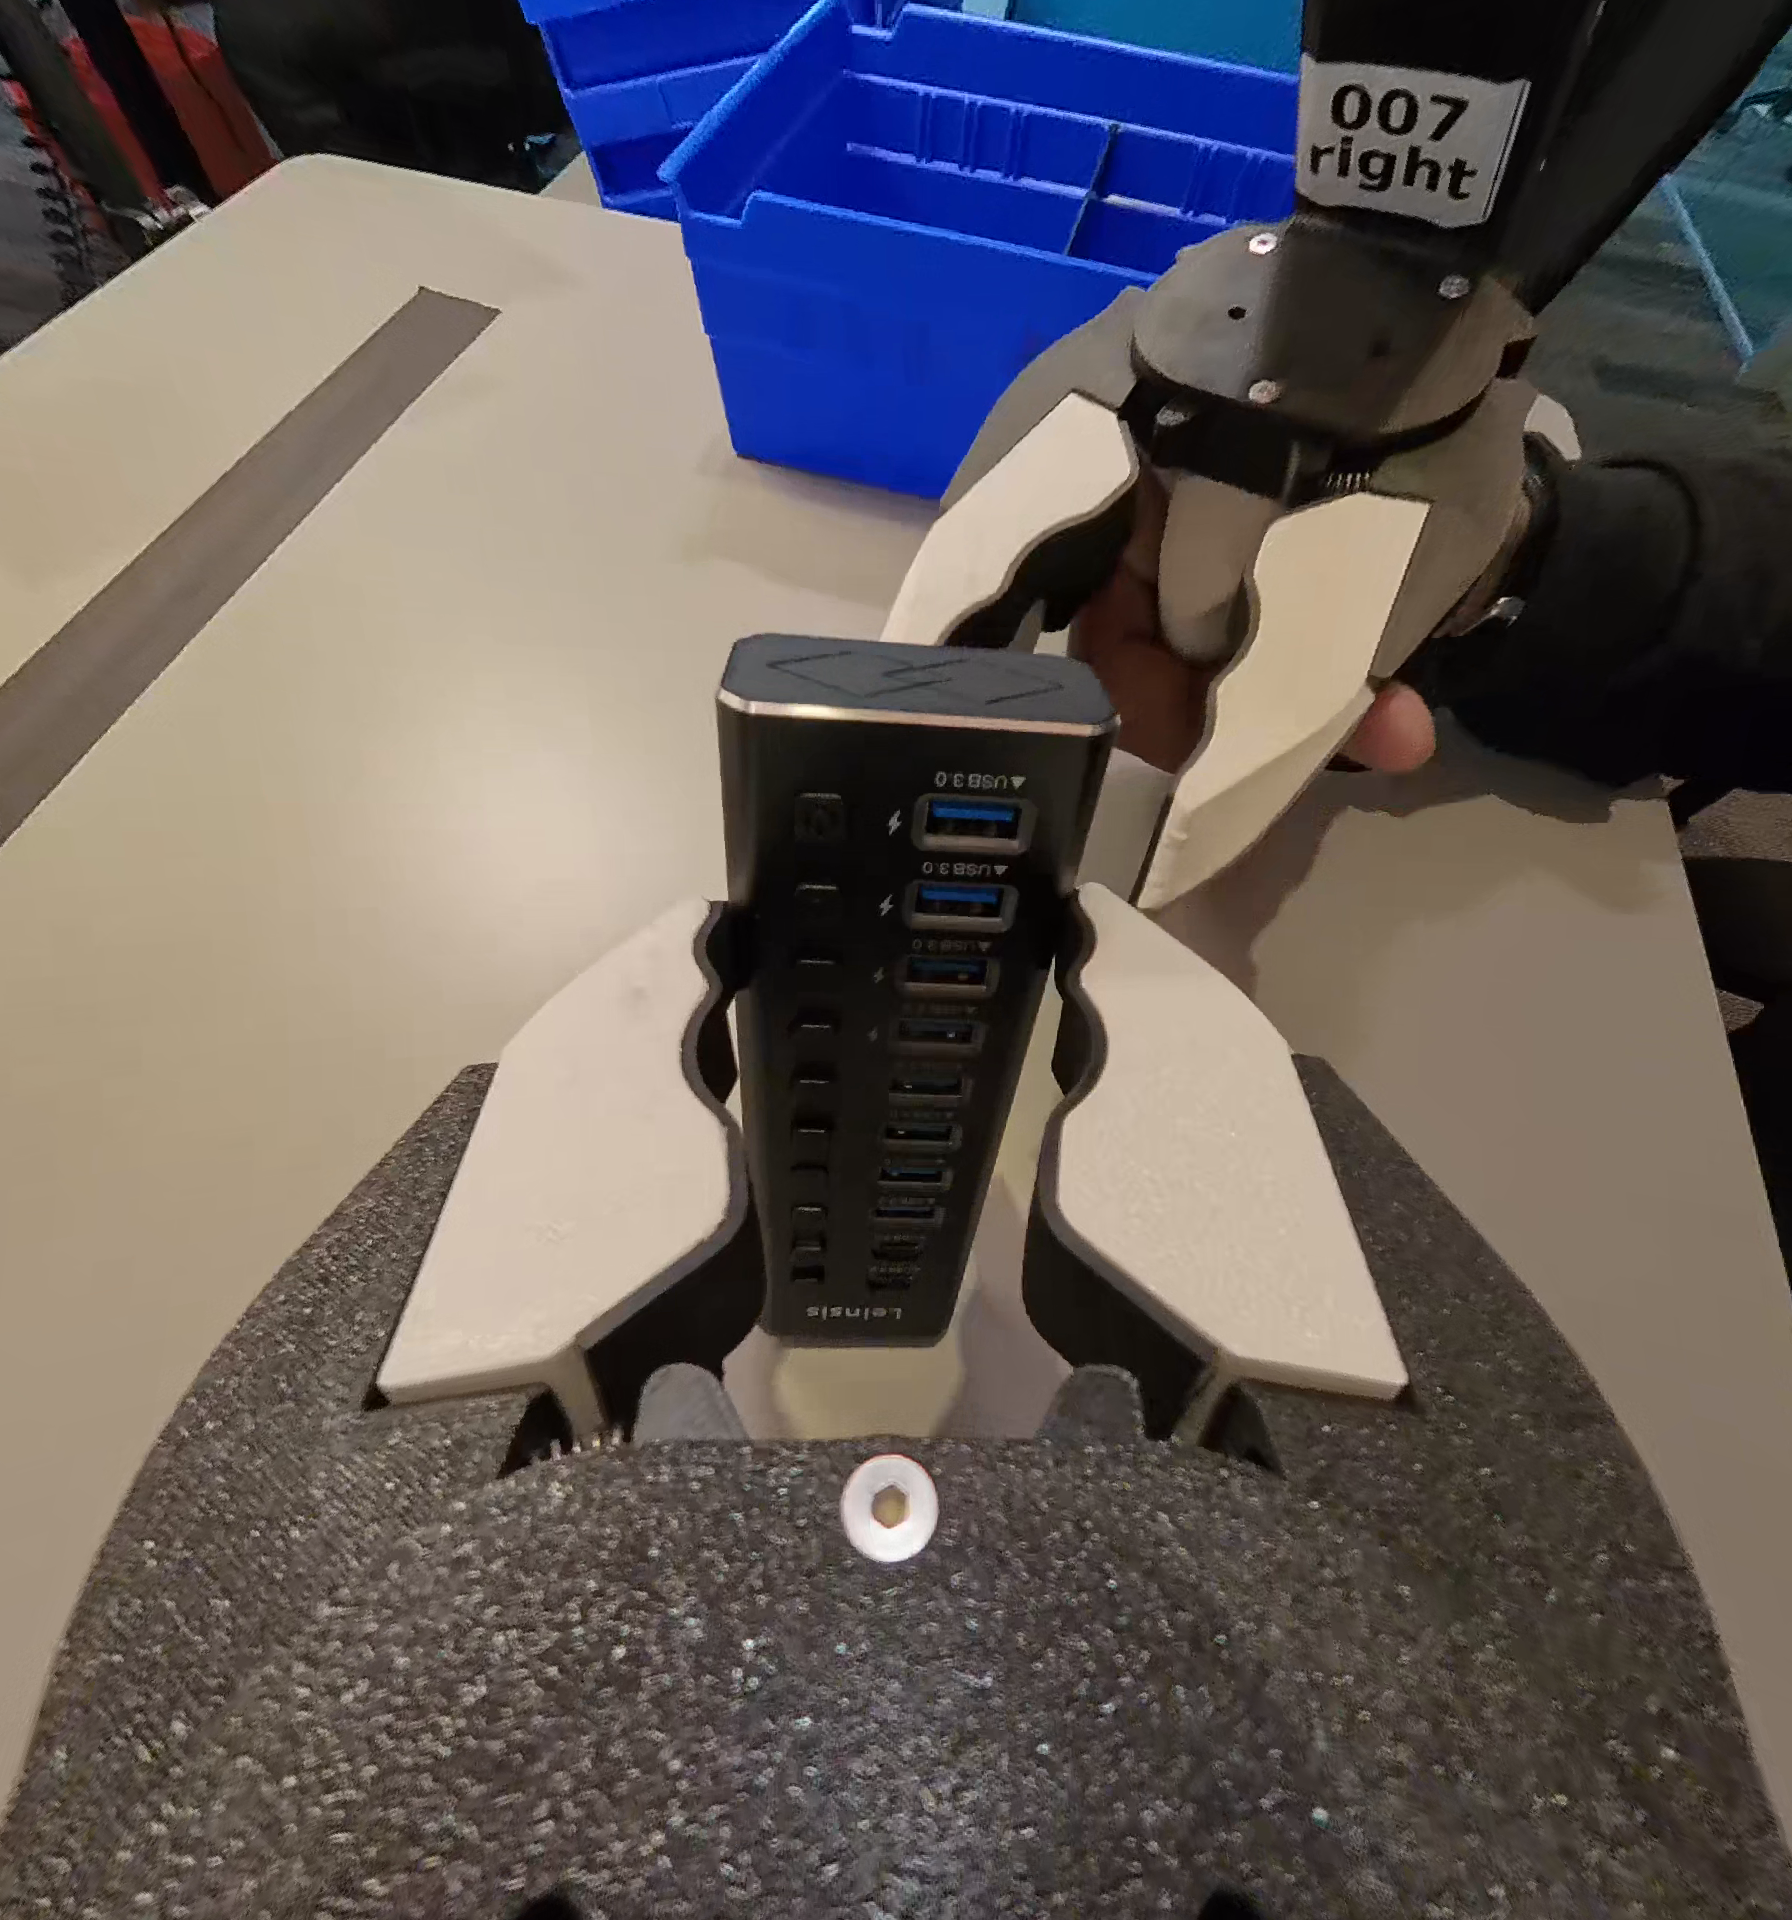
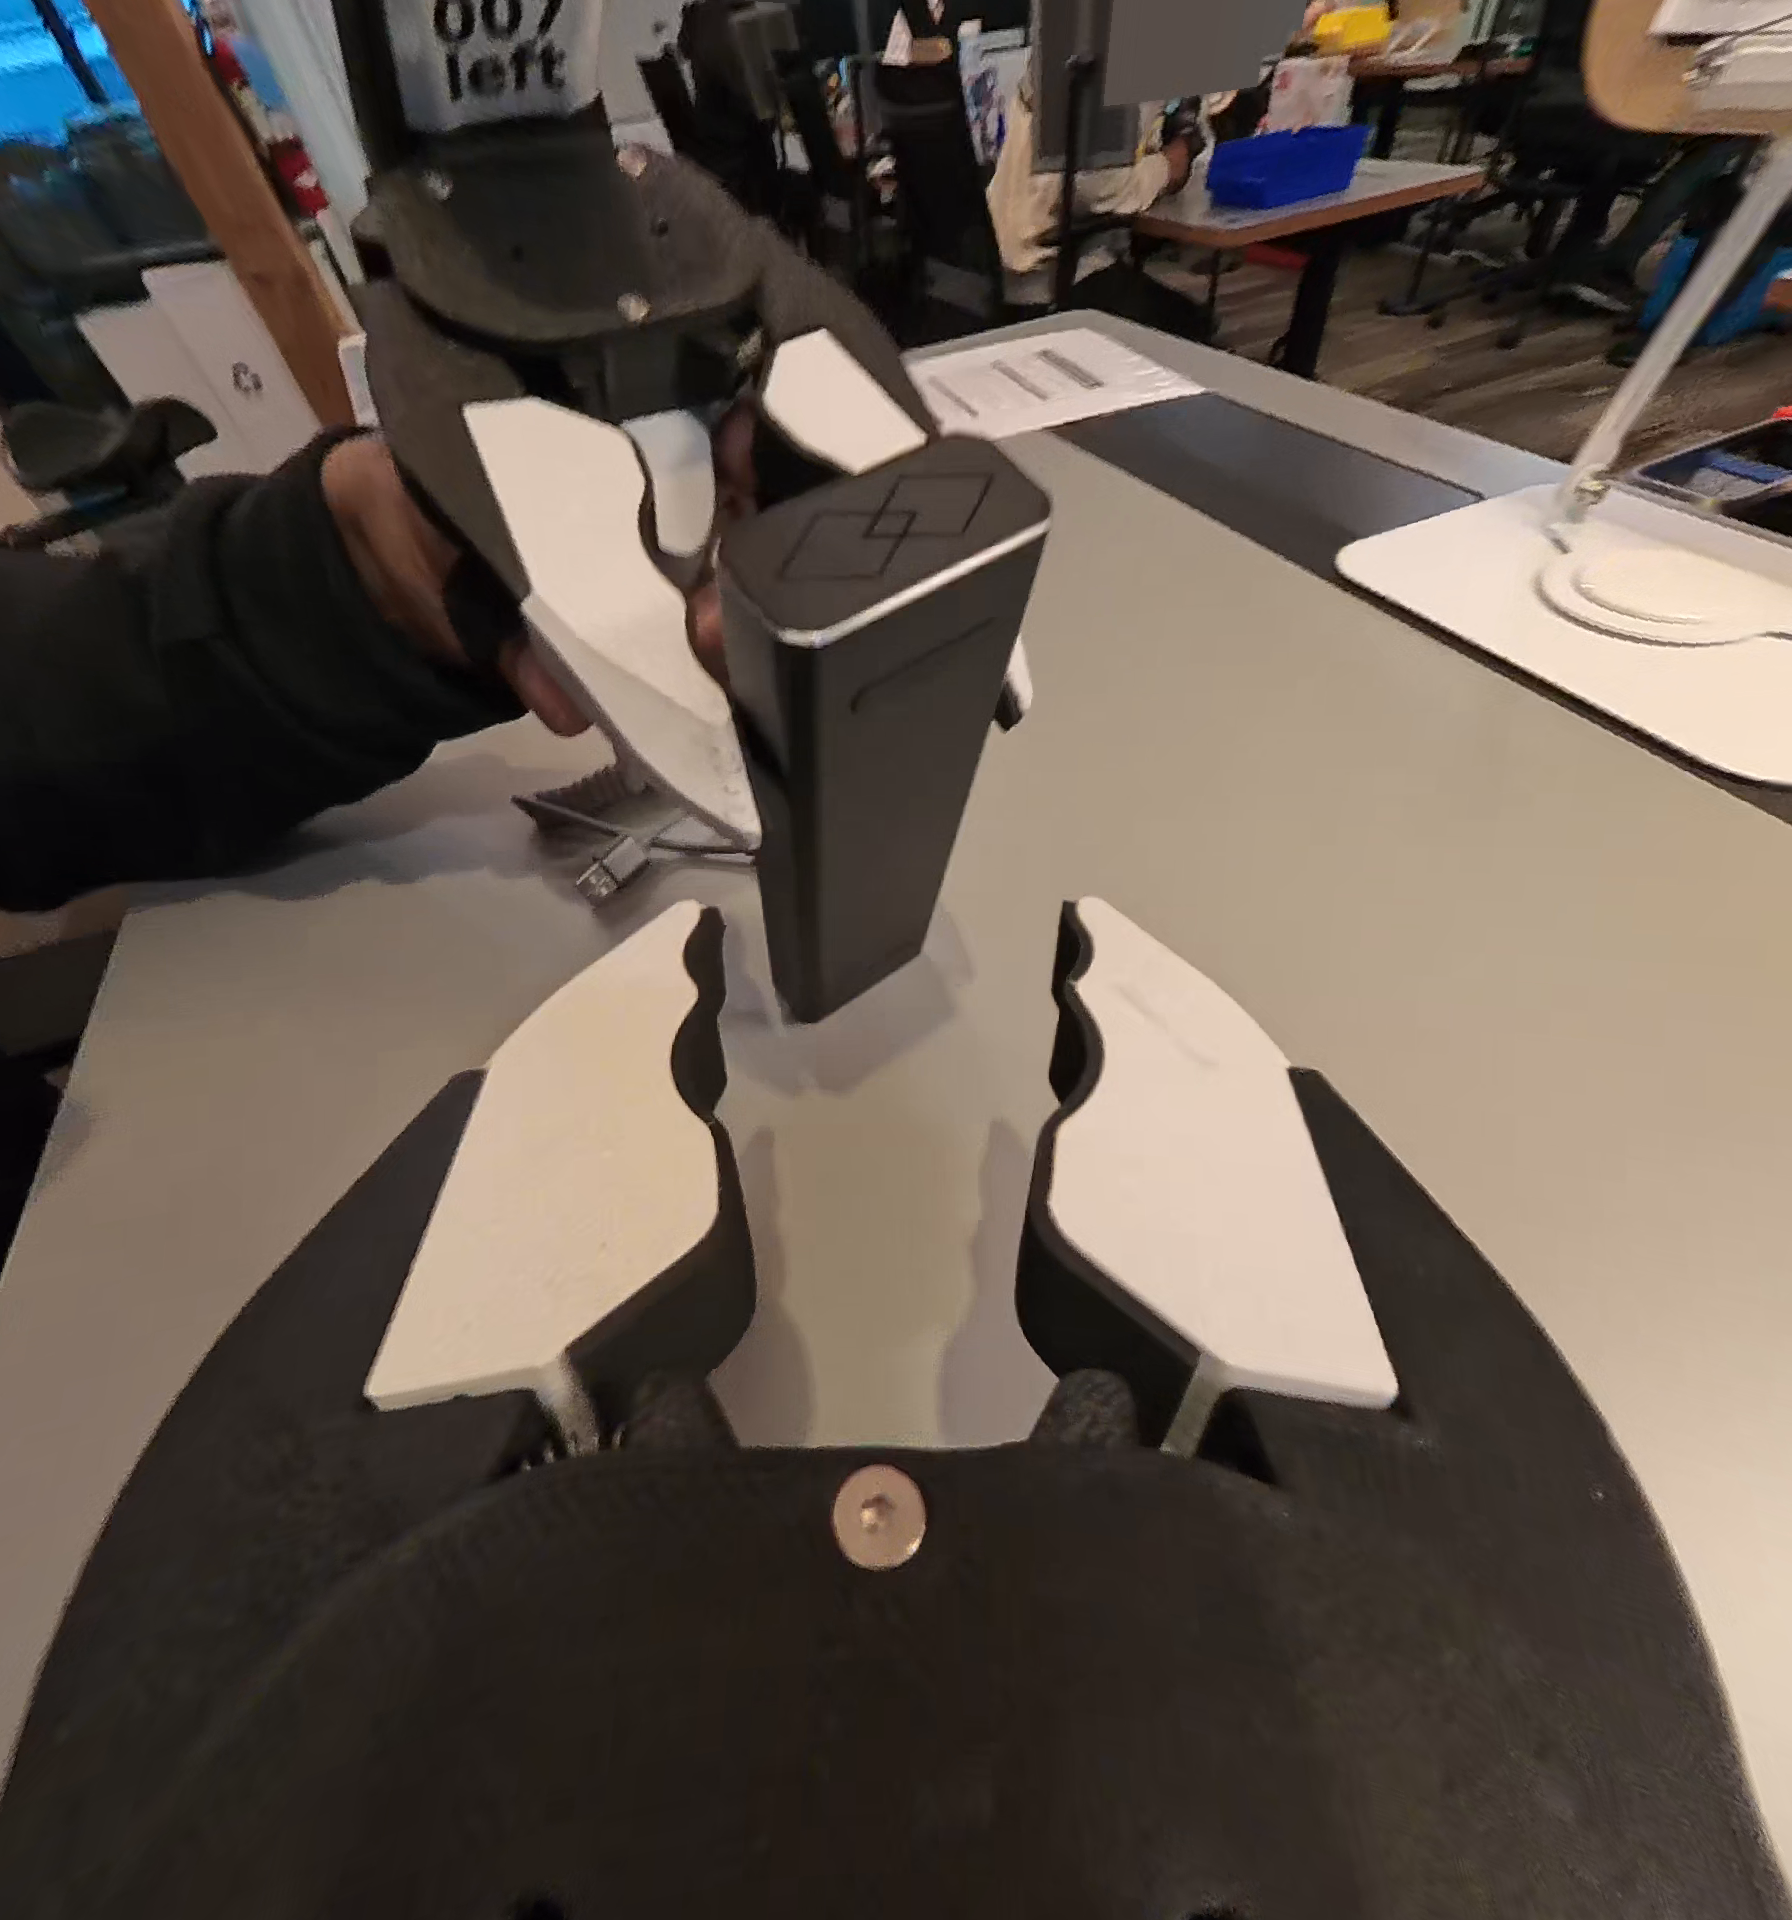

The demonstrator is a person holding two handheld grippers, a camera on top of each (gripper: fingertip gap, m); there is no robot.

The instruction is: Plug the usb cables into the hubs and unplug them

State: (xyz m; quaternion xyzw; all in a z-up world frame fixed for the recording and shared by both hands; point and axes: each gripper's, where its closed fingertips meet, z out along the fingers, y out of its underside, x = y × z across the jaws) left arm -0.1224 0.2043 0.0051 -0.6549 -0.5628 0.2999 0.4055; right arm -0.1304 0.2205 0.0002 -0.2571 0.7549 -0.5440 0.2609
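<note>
Item: USB hub (image 1: 913, 997) — black tower with a metallic rim at its top cap, standing upright on the grey desk (image 1: 300, 779), port face turned toward the left wrist view. Left hand-held gripper (image 1: 890, 925): closed on the hub's two narrow sides about mid-height, ports left clear between the fingers. Cable: a USB plug (image 2: 611, 864) with its grey lead lies loose on the desk beside the hub's base, near the left hand-held gripper (seen only in the right wrist view). Right hand-held gripper (image 2: 890, 920): spread wide and empty, hovering just behind the hub, touching nothing. Handling, as judged — a rigid, smooth-walled case, likely light enough to tip or slide under plug pressure, so a side clamp low-to-middle suits it; the plug is stiff and best pinched on its flat housing, the lead soft and trailing. Background: blue bins (image 1: 933, 260) at the far desk edge.
</note>
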